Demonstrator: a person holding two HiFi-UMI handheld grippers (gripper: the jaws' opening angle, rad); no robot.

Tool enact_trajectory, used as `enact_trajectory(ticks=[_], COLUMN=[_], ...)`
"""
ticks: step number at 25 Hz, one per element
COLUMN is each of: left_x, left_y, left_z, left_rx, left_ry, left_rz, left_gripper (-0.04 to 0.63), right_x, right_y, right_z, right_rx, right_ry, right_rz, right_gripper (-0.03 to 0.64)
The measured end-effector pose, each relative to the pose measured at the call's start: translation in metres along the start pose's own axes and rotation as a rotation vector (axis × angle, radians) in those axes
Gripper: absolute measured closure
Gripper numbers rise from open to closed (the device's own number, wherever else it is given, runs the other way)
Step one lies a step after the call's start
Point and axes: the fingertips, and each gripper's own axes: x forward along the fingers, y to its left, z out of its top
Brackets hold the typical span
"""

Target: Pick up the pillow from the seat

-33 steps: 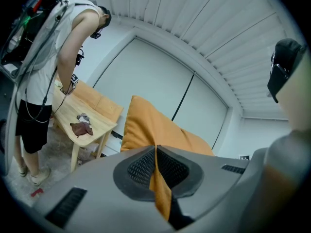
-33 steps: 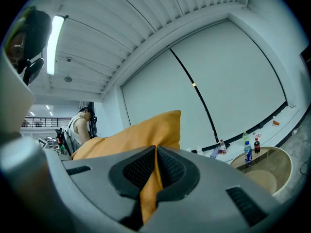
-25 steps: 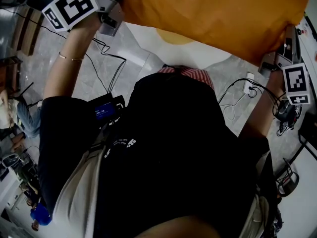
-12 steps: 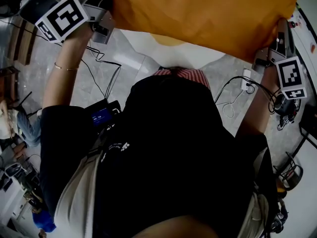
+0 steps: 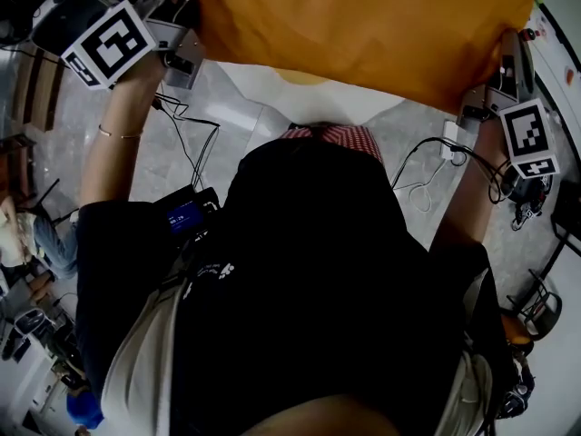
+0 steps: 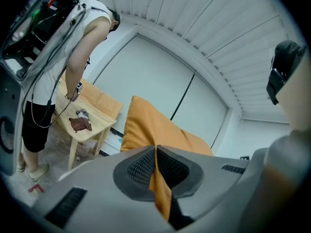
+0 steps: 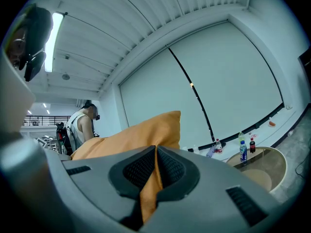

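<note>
Two grippers are clamped on one orange pillow (image 5: 363,25). The left gripper (image 6: 155,152) has its jaws pinched tight on a fold of the orange cloth, and the pillow's body rises just beyond its tips. The right gripper (image 7: 155,152) bites a fold of the same cloth in the same way, with the pillow bulging ahead and to its left. In the head view the pillow hangs stretched between both grippers, above the white rounded seat (image 5: 349,98). The left gripper's cube (image 5: 109,44) bears black-and-white square markers. Bottles (image 7: 243,151) stand beyond the right gripper's tips, to the right; their labels are too small to read. The lit blue screen (image 5: 184,213) at the person's waist is also illegible.
</note>
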Motion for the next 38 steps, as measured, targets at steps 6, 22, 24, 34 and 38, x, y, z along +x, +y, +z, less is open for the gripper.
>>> enact_trajectory(ticks=[6, 22, 24, 34, 38], left_x=[0.001, 0.003, 0.003, 0.003, 0.004], left_y=[-0.001, 0.004, 0.004, 0.006, 0.006], left_z=[-0.001, -0.005, -0.005, -0.007, -0.007], left_rx=[-0.005, -0.015, -0.016, -0.028, -0.012], left_ry=[0.01, 0.022, 0.024, 0.026, 0.029], left_rz=[-0.009, -0.01, -0.009, -0.004, -0.009], left_gripper=[0.58, 0.58, 0.58, 0.58, 0.58], right_x=[-0.004, -0.003, -0.003, -0.004, -0.005], right_y=[-0.001, -0.002, -0.003, -0.003, -0.004], right_z=[0.001, -0.006, -0.006, -0.007, -0.01], right_rx=[-0.004, 0.001, 0.003, 0.006, 0.007], right_ry=[0.004, 0.022, 0.025, 0.025, 0.027], right_rz=[-0.015, -0.032, -0.033, -0.038, -0.043], right_gripper=[0.588, 0.588, 0.588, 0.588, 0.588])
